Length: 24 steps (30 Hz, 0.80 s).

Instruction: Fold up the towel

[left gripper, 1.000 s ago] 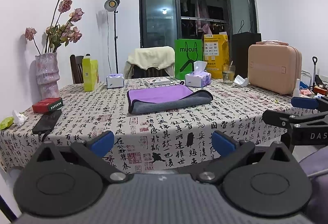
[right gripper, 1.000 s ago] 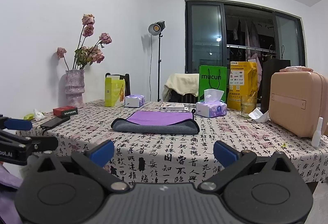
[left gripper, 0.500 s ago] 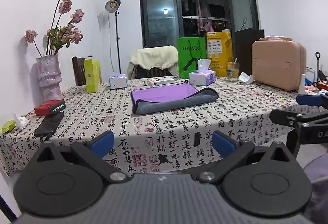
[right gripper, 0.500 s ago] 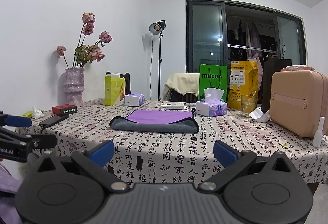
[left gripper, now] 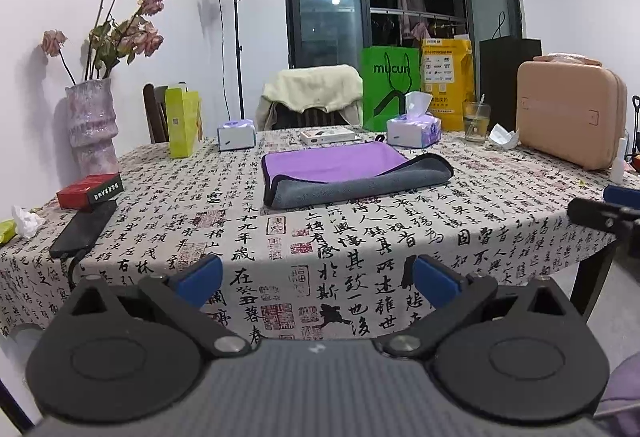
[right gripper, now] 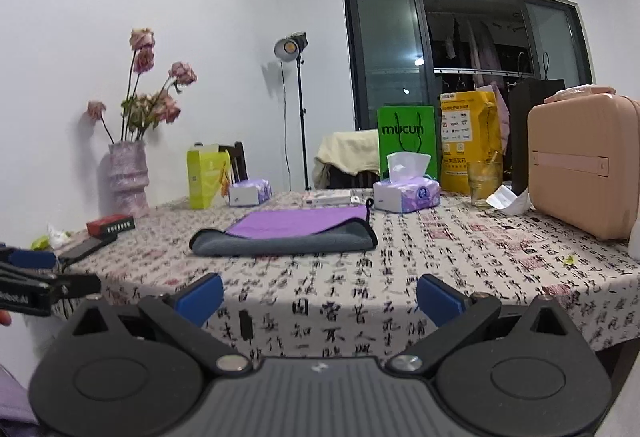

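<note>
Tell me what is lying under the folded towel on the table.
The towel rests directly on the calligraphy-print tablecloth. The cloth beneath it, and anything lying there, is covered. The table itself is hidden too.

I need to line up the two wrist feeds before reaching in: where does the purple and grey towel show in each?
Left wrist: the towel lies on the table just above picture centre, beyond the open left gripper.
Right wrist: the towel sits left of centre, beyond the open right gripper.
Shared landmark: the green bag stands behind it.
</note>
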Each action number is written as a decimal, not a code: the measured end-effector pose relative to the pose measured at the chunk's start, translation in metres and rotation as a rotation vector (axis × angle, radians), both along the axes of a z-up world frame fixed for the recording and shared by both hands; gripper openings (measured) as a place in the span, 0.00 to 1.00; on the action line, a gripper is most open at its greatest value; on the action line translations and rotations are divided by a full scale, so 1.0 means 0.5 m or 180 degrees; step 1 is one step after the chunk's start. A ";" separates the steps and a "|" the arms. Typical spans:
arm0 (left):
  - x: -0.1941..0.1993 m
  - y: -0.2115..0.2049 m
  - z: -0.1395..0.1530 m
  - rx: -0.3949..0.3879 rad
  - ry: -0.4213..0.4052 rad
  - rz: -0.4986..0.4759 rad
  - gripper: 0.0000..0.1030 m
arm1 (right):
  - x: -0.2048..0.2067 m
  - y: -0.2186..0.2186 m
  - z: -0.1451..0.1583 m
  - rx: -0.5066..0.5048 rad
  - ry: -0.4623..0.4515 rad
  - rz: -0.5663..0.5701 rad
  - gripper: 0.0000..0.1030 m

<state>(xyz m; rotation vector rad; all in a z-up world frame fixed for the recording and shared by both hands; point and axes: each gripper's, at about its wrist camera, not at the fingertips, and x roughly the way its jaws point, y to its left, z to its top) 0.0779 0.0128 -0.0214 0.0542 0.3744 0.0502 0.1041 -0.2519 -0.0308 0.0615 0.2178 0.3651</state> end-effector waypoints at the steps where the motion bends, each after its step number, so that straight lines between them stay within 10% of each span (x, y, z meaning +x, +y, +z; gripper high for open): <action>1: 0.007 0.002 0.000 -0.0009 0.0009 0.0008 1.00 | 0.008 -0.004 0.000 0.0025 -0.0005 0.0033 1.00; 24: 0.231 0.069 0.015 -0.0093 -0.0021 0.0080 1.00 | 0.243 0.025 0.020 -0.0132 -0.0142 0.0076 1.00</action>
